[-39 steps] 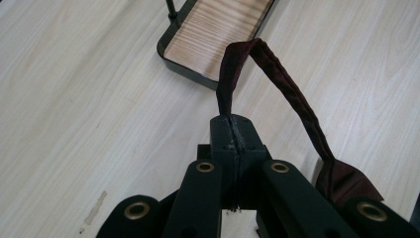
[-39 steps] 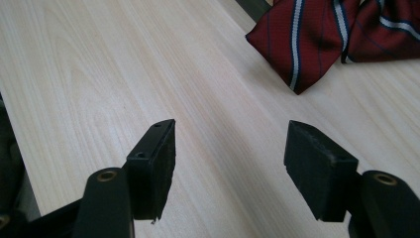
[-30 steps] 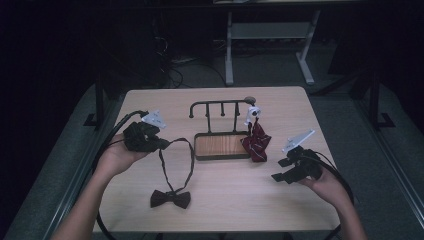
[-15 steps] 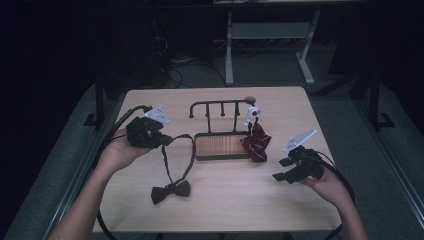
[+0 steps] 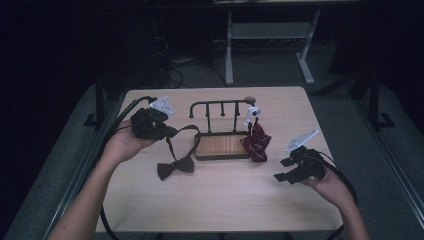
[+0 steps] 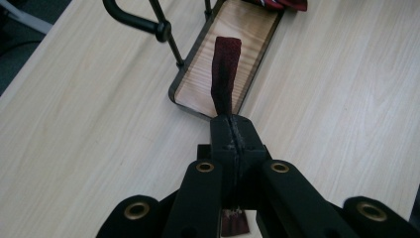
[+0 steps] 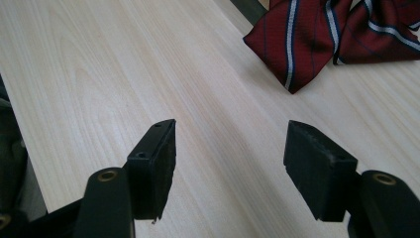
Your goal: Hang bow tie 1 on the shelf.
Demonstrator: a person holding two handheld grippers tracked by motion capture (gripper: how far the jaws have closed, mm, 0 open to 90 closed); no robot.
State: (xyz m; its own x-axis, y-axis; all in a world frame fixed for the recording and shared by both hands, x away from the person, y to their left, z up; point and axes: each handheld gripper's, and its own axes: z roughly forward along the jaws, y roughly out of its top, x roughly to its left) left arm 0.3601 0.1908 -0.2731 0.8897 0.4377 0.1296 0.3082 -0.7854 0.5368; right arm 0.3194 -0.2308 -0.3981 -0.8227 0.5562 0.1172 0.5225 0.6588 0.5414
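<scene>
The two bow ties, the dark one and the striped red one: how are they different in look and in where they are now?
The dark bow tie is plain; the striped bow tie is red with blue and white stripes. The dark one's bow lies on the table while the left tool is shut on its strap; the striped one hangs from the rack, untouched, and the right tool is open. Both sit beside the wooden tray.

The high camera is looking forward and down over my arms at the whole table, with the rack (image 5: 222, 131) at centre. My left gripper's camera is sitting close above the rack's tray (image 6: 225, 59), facing along it. My right one is hovering low, facing the striped tie (image 7: 317, 34) by the rack.
</scene>
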